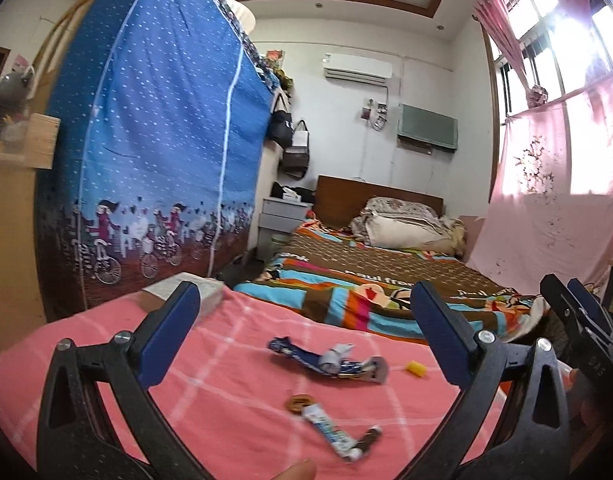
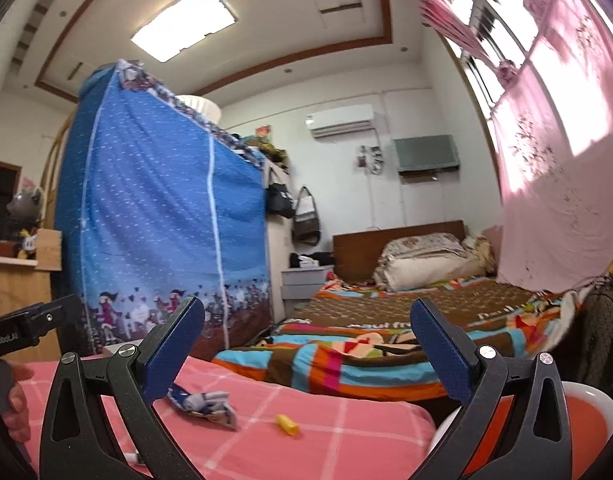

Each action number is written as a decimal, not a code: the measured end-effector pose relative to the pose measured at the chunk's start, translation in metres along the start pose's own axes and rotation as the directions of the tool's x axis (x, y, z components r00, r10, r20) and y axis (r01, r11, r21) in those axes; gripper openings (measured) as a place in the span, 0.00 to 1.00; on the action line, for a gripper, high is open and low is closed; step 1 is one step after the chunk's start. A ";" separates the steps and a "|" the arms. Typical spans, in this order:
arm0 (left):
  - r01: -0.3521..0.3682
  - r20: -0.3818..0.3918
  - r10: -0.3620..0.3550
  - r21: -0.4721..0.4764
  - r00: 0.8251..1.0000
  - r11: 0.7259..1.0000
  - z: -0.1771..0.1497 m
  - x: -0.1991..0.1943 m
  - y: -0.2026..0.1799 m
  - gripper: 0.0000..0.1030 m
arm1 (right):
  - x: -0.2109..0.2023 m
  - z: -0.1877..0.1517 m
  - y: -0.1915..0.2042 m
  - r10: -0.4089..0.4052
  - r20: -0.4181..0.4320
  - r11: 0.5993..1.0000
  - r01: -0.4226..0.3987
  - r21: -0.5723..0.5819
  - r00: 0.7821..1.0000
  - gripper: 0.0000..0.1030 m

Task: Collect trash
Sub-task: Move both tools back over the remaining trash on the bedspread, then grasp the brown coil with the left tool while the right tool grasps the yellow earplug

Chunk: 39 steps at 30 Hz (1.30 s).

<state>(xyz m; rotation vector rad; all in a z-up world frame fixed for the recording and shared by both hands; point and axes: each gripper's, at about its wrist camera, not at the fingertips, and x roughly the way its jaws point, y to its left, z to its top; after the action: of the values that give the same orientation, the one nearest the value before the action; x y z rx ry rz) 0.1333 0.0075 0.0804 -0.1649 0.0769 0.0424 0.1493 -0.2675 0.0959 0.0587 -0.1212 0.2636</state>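
Observation:
A crumpled blue and silver wrapper lies on the pink checked cloth, between my left gripper's fingers. A white snack wrapper with a brown end and a brown round piece lie nearer the camera. A small yellow piece lies to the right. My left gripper is open and empty above them. My right gripper is open and empty; the blue wrapper and yellow piece lie below it. The right gripper also shows at the right edge of the left wrist view.
A white box sits at the cloth's far left edge. A bed with a striped quilt lies beyond. A blue fabric wardrobe stands left. An orange and white bin is at lower right. Pink curtains hang right.

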 end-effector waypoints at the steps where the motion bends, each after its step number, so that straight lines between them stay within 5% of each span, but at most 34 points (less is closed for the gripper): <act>1: -0.003 0.001 0.002 0.004 1.000 1.000 -0.001 -0.001 0.003 1.00 | 0.000 -0.001 0.004 0.009 0.001 1.000 -0.009 -0.010 1.000 1.00; 16: -0.007 -0.018 0.009 0.103 1.000 0.995 -0.020 -0.006 0.017 1.00 | 0.017 -0.026 0.037 0.053 -0.128 0.989 -0.070 -0.130 0.990 1.00; 25: 0.007 -0.210 0.015 0.107 0.978 0.994 -0.028 0.030 0.016 1.00 | 0.046 -0.047 0.042 -0.005 -0.299 0.982 -0.053 -0.183 0.954 1.00; 33: 0.069 -0.416 -0.026 0.089 0.909 0.994 -0.041 0.066 0.012 0.93 | 0.070 -0.058 0.034 -0.037 -0.428 0.987 -0.034 -0.158 0.903 1.00; 39: 0.140 -0.592 -0.094 0.031 0.801 0.990 -0.057 0.099 0.009 0.74 | 0.096 -0.074 0.028 -0.016 -0.570 0.991 -0.061 -0.115 0.822 0.86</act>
<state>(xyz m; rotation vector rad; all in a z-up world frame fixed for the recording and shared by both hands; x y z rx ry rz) 0.2275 0.0109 0.0153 -0.1036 0.6955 -0.1395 0.2421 -0.2105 0.0363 -0.1533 0.4638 0.2871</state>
